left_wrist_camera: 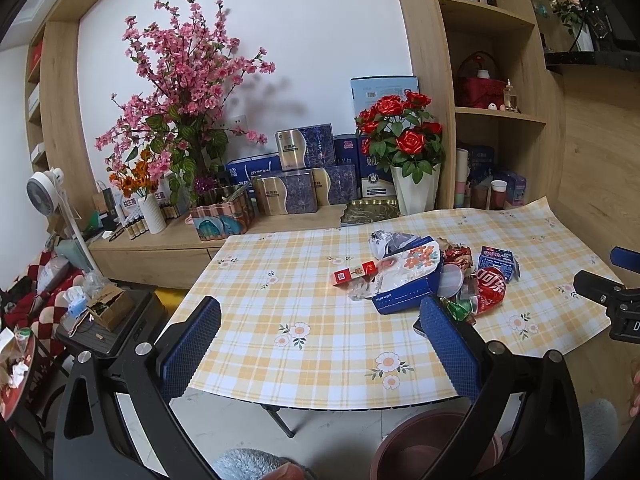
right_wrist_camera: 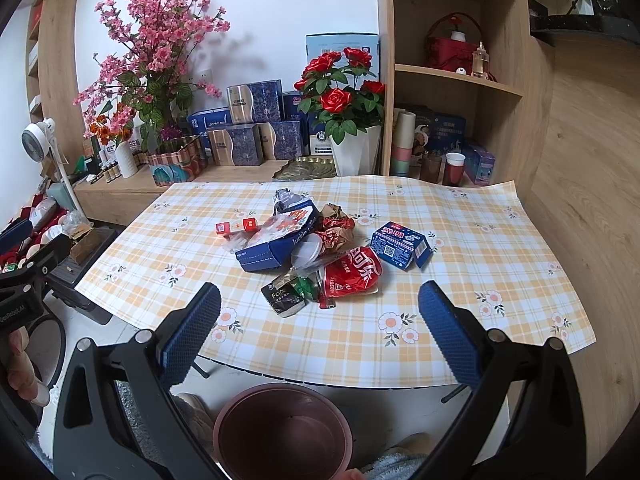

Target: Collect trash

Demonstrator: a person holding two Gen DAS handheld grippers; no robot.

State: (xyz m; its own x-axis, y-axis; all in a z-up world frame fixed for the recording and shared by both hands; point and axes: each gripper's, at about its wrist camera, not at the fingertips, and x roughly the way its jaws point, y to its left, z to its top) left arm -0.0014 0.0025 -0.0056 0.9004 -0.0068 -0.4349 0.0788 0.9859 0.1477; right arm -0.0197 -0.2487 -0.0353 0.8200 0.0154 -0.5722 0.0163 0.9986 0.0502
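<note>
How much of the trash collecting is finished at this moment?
Nothing looks collected: the brown bin below the table edge appears empty. Both the left gripper and the right gripper are open, holding nothing. The crushed red can, blue carton and wrappers remain on the table.

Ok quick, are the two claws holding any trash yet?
Left claw: open, holding nothing, above the table's near edge.
Right claw: open, holding nothing, just short of the trash pile.

One red cola wrapper (right_wrist_camera: 352, 272); two blue boxes (right_wrist_camera: 400, 245); one brown bin (right_wrist_camera: 280, 428).
</note>
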